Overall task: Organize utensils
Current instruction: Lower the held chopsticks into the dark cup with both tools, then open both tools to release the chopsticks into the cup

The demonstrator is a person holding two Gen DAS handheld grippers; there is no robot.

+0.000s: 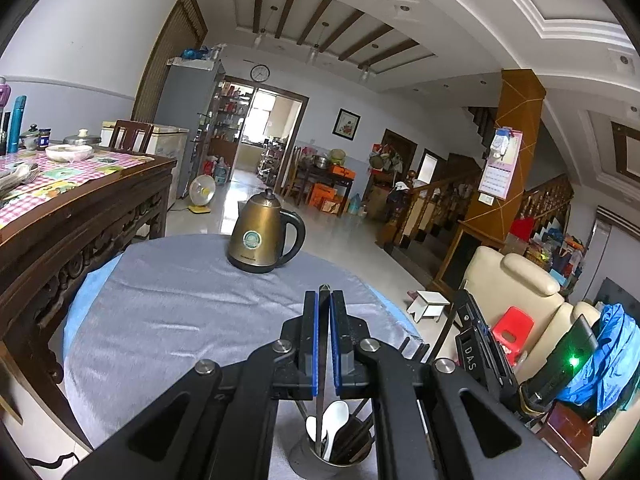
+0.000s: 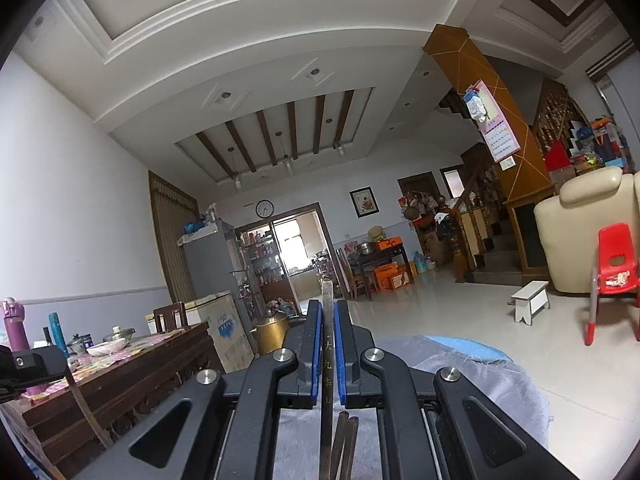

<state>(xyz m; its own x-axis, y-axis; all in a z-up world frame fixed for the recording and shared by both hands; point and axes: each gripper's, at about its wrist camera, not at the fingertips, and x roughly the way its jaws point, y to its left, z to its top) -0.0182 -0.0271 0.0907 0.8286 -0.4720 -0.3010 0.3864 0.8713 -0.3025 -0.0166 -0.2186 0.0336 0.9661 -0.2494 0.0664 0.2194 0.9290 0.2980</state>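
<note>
In the left wrist view my left gripper (image 1: 324, 296) is shut on a thin grey metal utensil handle (image 1: 323, 356). The handle runs down into a metal cup (image 1: 306, 465) just under the jaws. That cup also holds white spoons (image 1: 335, 420) and dark chopsticks (image 1: 352, 440). In the right wrist view my right gripper (image 2: 328, 306) is shut on a flat dark chopstick (image 2: 327, 364) with gold characters. Under it show more dark chopsticks (image 2: 345, 444). The cup itself is hidden in that view.
A brass kettle (image 1: 260, 236) stands at the far side of the round table with a grey cloth (image 1: 168, 312). A wooden dining table (image 1: 80, 200) with dishes is to the left. A cream armchair (image 1: 516, 280), a red chair (image 2: 612, 276) and a white stool (image 2: 530, 306) are on the right.
</note>
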